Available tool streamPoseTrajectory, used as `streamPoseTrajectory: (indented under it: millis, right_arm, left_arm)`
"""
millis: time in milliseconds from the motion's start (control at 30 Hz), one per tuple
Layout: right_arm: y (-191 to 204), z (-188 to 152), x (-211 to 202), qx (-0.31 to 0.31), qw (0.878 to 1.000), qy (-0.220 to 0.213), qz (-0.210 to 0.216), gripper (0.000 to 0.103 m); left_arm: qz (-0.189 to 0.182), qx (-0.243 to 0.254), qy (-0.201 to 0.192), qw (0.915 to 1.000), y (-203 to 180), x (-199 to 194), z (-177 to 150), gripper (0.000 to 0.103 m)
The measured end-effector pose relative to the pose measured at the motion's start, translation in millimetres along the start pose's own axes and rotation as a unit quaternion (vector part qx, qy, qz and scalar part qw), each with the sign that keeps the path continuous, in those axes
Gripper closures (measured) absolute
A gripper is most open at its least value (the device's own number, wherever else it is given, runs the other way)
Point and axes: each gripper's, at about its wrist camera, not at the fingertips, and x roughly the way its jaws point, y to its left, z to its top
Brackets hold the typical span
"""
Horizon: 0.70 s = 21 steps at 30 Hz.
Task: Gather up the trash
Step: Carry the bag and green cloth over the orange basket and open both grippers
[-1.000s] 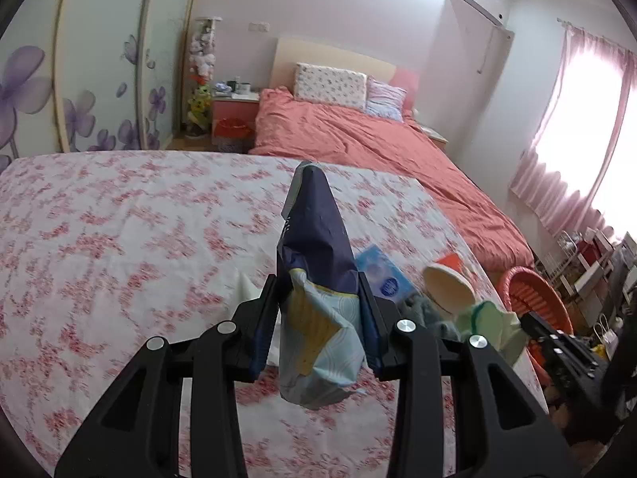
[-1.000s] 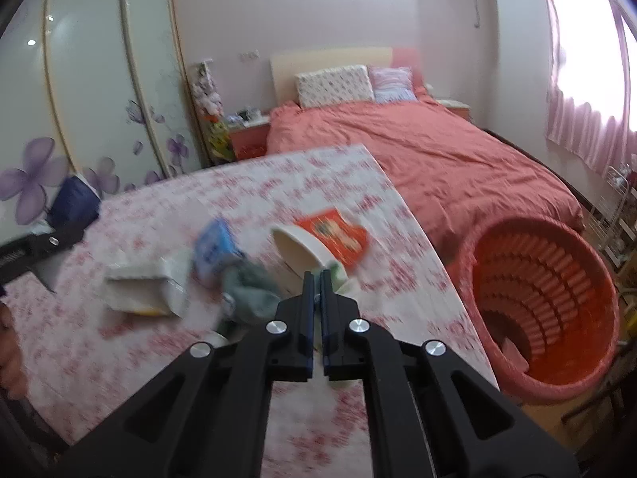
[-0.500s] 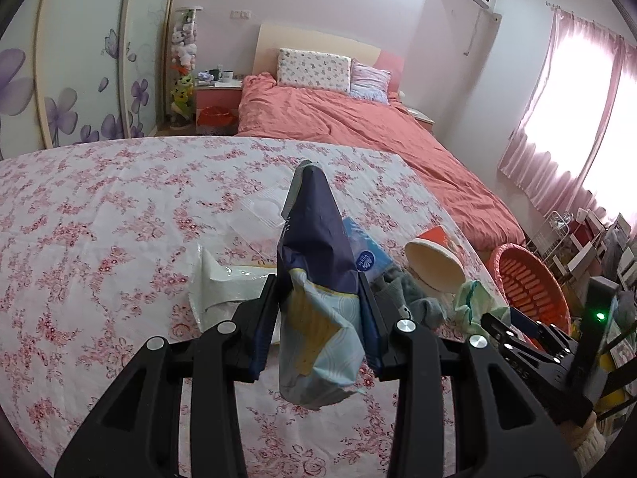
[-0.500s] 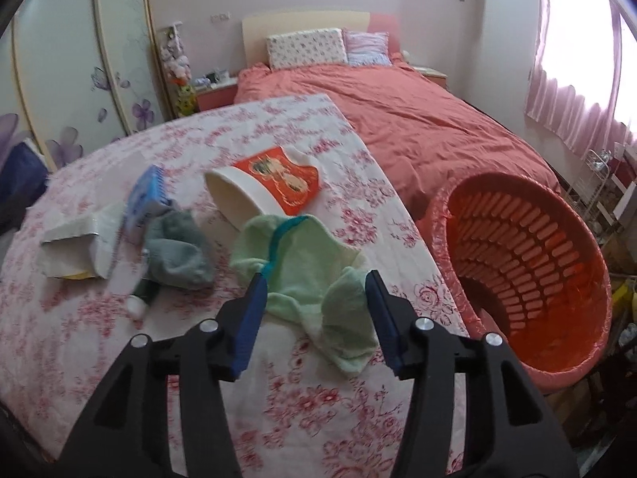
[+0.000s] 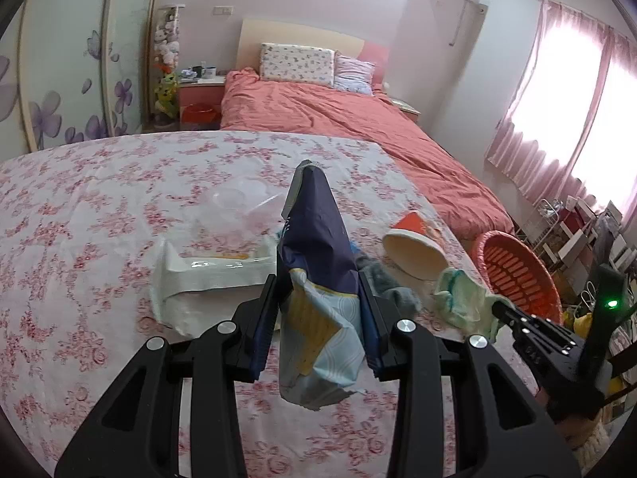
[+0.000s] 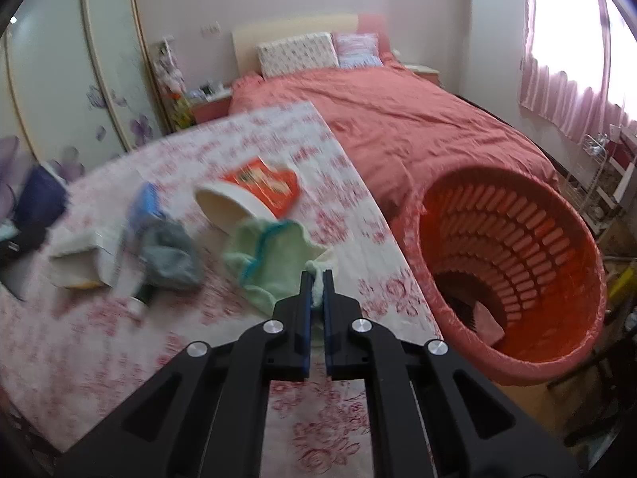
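Left claw [image 5: 323, 310]: clamped on a crumpled dark-blue snack bag [image 5: 316, 239], held above the flowered desk [image 5: 79, 207]. Right claw [image 6: 317, 279]: jaws just closed, pinching a pale green cloth [image 6: 270, 255] lying on the desk beside a tipped paper bowl [image 6: 235, 203]. Red basket [image 6: 513, 263]: just right of the desk's edge.

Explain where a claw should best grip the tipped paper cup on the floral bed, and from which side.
Probably the rim: the cup lies on its side, mouth open towards the cameras, so coming from that near side one finger can slip inside and pinch the wall.
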Motion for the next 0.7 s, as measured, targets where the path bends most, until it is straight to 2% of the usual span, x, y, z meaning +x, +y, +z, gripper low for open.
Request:
streamPoseTrajectory:
  millis: [333, 500, 700]
  right_arm:
    - [8.3, 25.7, -59.5, 0.011, 0.995, -0.086, 0.040, 0.097]
    - [2.7, 35.5, -90.5, 0.024, 0.990, -0.132, 0.033, 0.097]
    - [-16.4, 44.8, -120.4, 0.037, 0.983, -0.181, 0.007, 0.097]
  left_arm:
    - [-0.039, 0.016, -0.007, 0.9991, -35.8, -3.3, 3.7, 0.065]
    - [-0.065, 0.027, -0.013, 0.9974, -57.7, -4.9, 6.7, 0.065]
    - [-0.096, 0.051, -0.022, 0.9938, -93.2, -4.7, 13.8, 0.065]
